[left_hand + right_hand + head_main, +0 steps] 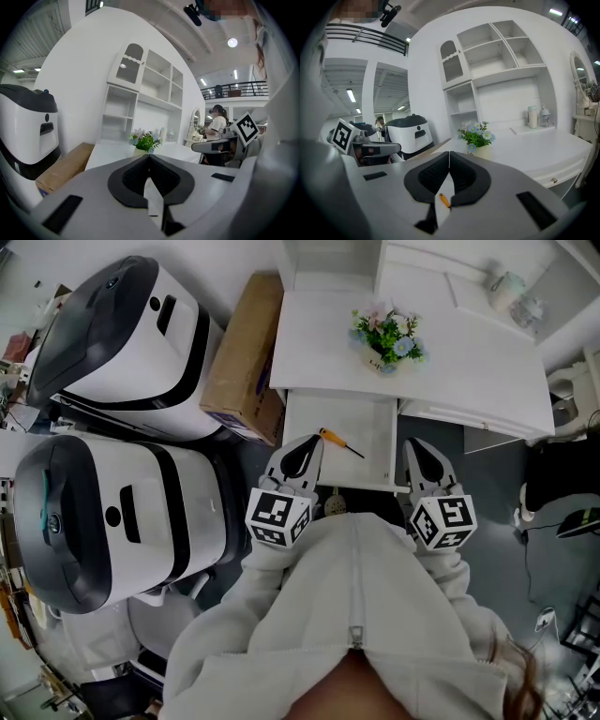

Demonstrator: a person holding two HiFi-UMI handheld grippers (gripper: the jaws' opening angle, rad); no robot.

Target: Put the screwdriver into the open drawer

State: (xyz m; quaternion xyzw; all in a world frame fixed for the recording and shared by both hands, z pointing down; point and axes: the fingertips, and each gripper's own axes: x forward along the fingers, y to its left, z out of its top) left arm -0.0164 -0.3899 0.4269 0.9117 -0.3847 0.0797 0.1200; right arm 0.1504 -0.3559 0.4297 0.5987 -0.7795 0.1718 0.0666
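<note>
Screwdriver (339,442) lies flat inside the open drawer (319,413), on the drawer's white floor, toward its front half. In the head view the long axis runs on a diagonal across the drawer. The orange handle points to the drawer's back left and the dark shaft and tip to its front right. Nothing touches it.

Left gripper (309,448) hangs over the drawer's front left corner, near the handle end but apart from it. In the left gripper view its jaws meet at the tips (149,157) with nothing clamped between the pads.

Right gripper (417,451) sits just outside the drawer's front right corner. Its jaws are likewise fully closed (449,153) and hold nothing. The right gripper view shows the orange handle (443,200) through the opening below the closed tips, lying beyond them and not gripped.

Behind the drawer is the white desk top (469,362), with a pot of flowers (386,338) on it. A cardboard box (246,357) stands left of the drawer. Two white machines with dark tops (103,512) stand farther left of the drawer.
</note>
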